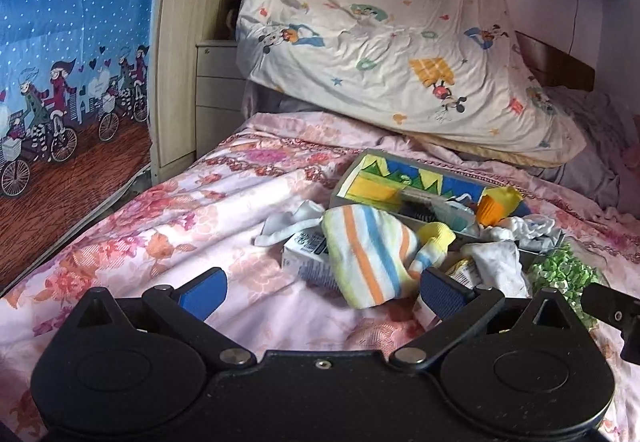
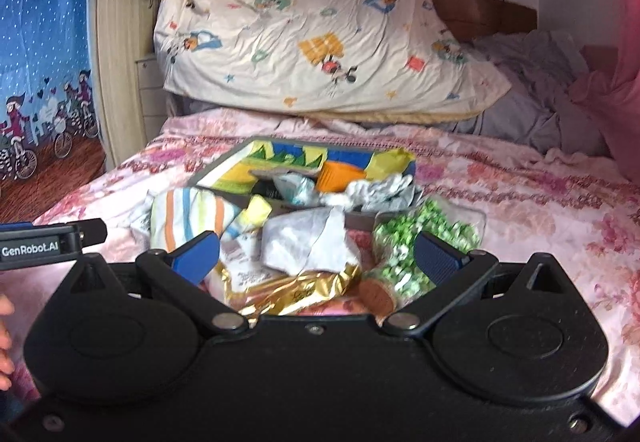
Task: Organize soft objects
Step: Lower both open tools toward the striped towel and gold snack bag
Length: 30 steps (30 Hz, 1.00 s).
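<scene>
A striped sock [image 1: 368, 250] [image 2: 192, 214] with orange and blue bands lies on the floral bedspread [image 1: 180, 210] in front of a colourful box [image 1: 404, 178] [image 2: 304, 162]. A crumpled white cloth [image 1: 500, 262] [image 2: 308, 242] lies beside it, over a gold wrapper [image 2: 296, 290]. More white cloths [image 1: 528, 226] [image 2: 380, 190] and an orange cup [image 1: 494, 208] [image 2: 340, 174] rest in the box. My left gripper [image 1: 324, 288] is open, just short of the striped sock. My right gripper [image 2: 316, 254] is open, with the white cloth and gold wrapper between its fingers, not clamped.
A green leafy bundle [image 1: 564, 274] [image 2: 416, 242] lies right of the pile. A small carton [image 1: 308, 250] sits under the sock. A cartoon-print quilt [image 1: 380, 42] [image 2: 312, 34] is heaped at the bed's head. Wooden drawers [image 1: 220, 90] and a blue curtain [image 1: 72, 62] stand left.
</scene>
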Tool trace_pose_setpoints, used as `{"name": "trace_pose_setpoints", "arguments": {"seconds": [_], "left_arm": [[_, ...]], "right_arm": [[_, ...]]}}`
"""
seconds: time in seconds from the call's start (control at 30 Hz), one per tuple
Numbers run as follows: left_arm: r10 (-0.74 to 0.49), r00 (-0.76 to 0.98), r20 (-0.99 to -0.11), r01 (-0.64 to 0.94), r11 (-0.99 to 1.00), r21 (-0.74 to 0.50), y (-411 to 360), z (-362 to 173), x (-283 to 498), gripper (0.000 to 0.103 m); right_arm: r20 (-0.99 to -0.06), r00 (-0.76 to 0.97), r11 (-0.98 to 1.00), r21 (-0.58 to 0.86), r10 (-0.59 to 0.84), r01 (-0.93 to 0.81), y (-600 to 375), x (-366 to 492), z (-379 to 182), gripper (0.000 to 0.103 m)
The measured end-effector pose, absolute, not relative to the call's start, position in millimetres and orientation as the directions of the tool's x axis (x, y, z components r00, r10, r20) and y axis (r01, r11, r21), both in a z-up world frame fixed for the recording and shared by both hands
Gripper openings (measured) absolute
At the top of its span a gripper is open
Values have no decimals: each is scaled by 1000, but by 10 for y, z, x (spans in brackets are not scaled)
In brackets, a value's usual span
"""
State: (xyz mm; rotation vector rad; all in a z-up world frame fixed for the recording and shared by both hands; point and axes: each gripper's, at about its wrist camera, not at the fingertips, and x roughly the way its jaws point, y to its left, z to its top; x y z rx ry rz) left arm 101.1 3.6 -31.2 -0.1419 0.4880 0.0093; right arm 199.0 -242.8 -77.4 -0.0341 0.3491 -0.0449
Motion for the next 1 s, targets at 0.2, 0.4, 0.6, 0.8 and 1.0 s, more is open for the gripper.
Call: {"name": "trace_pose_setpoints", "arguments": {"seconds": [0.2, 0.4, 0.6, 0.8, 1.0], "left_arm": [[-20, 873, -488, -43, 992, -117, 26, -347, 1023, 102], [-25, 851, -524, -38, 993, -109, 6, -390, 1057, 102], [-21, 845, -534, -44, 993, -108, 7, -410, 1063, 102], [-21, 845, -534, -44, 993, -109, 11, -410, 1064, 102], [-20, 843, -538, -47, 993, -111, 13, -417, 1063, 102]], "right_arm": [[-384, 922, 999, -20, -38, 33, -2428, 2048, -830, 102], [-412, 911, 1000, -21, -28, 21, -2407, 2062, -848, 102], [-433, 901, 1000, -17, -19, 13, -2405, 2084, -868, 102], [-450, 893, 1000, -18, -21, 15, -2394, 2108, -893, 102], [-463, 886, 1000, -20, -17, 9, -2393, 2130, -903, 102]]}}
